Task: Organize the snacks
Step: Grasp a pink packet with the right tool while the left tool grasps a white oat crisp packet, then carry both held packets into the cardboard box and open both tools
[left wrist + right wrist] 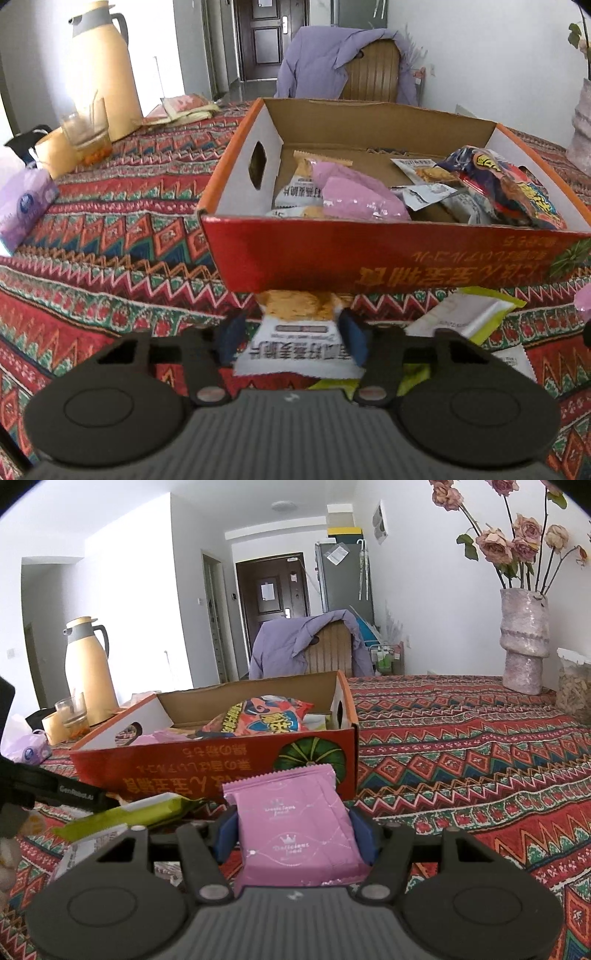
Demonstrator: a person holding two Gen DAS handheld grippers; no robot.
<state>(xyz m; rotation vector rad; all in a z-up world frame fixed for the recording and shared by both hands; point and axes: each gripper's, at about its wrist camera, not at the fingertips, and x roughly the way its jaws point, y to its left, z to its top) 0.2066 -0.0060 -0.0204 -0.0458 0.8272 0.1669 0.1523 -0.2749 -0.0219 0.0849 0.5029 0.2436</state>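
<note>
So the whole thing sits on a table with a busy red zigzag cloth (pixel 461 746). Biggest item on it is the open red cardboard box (pixel 369 254), already half full: a big red-and-blue snack bag (pixel 509 188) at the right end, two pink packets (pixel 354 192) in the middle, some white wrappers under them. Far left there's a tall cream thermos jug (pixel 103 66) with a drinking glass (pixel 85 136) in front of it, and far right a chunky pale vase with dried roses (pixel 524 638). A chair with a purple jacket thrown over it (pixel 306 642) stands behind the table.

Down at the near side of the box, the right gripper (pixel 293 838) is pinching a pink snack packet (pixel 291 827) from both sides, blue pads tight on its edges, packet upright just in front of the box wall. The left gripper (pixel 291 339) has its pads on either side of a white cracker packet (pixel 295 339), touching its edges as far as I can see; that packet lies right up against the near wall of the box. A green-and-white wrapper (pixel 465 317) lies on the cloth just to its right.
</note>
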